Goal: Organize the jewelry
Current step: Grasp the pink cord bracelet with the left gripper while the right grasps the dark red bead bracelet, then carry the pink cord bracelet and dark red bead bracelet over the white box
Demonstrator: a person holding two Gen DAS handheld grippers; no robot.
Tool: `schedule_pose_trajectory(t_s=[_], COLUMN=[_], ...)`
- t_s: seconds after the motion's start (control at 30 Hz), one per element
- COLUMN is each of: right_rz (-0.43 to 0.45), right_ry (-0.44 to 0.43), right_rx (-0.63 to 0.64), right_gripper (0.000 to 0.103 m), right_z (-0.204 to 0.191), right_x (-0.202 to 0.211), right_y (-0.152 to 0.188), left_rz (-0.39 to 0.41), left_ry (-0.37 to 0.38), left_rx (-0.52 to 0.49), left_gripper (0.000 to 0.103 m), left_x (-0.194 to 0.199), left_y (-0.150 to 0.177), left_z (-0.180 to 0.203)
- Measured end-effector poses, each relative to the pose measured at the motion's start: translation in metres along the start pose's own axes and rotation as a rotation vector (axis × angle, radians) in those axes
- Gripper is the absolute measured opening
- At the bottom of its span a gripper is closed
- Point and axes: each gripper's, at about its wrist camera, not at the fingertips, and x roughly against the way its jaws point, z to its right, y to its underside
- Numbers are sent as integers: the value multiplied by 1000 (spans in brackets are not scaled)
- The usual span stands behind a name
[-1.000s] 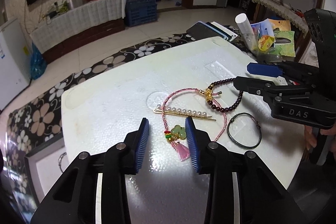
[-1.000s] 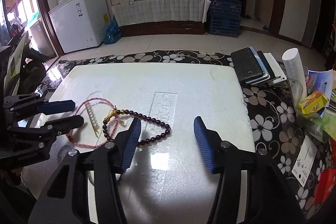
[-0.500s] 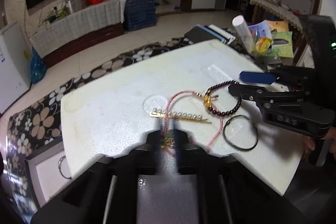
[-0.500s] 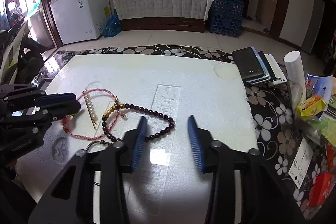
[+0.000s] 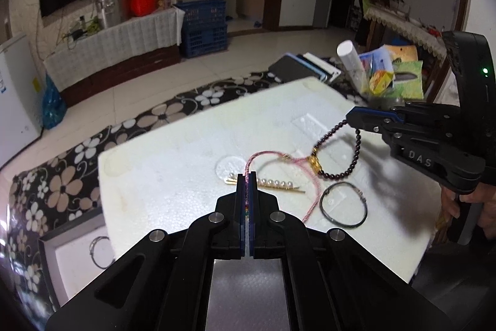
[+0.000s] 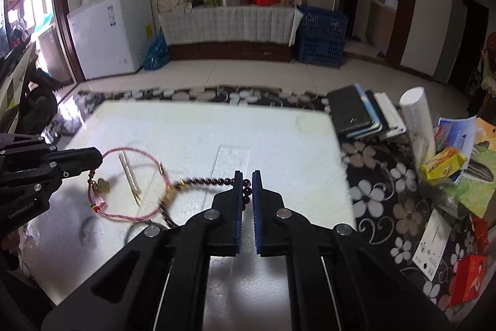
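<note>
Low in the frame, the left tool (image 5: 247, 176) is clamping the pink cord bracelet (image 5: 280, 158) while the right tool (image 6: 247, 176) is pinching the dark bead bracelet (image 6: 210, 182), untangling them; next likely calls for gently pulling apart.

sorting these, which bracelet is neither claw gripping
The thin dark wire bangle, lying flat; the pink cord bracelet and dark bead bracelet are clamped.

The left gripper (image 5: 247, 176) is held angled downward with its jaws closed on the pink cord bracelet (image 5: 297, 163), while the right gripper (image 6: 247, 176) is likewise tilted downward, its jaws clamped on the dark bead bracelet (image 6: 214, 182), with fingers (image 5: 449, 203) wrapped around its handle.
</note>
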Motion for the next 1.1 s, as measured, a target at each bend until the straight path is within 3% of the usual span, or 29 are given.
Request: schedule_pose_trajectory(t_s=[0.67,1.1], right_rz=[146,182], right_ry=[-45,-102], right_rx=[1,22], right_gripper=[6,6], right_z=[-9,-43], right_x=[45,61], right_y=[-20,-30], left_rz=[156,193], left_ry=[-5,-79], left_rx=[13,70], left_gripper=[1,1], left_x=[70,113], left_y=[-20,-5], left_z=[-5,-39])
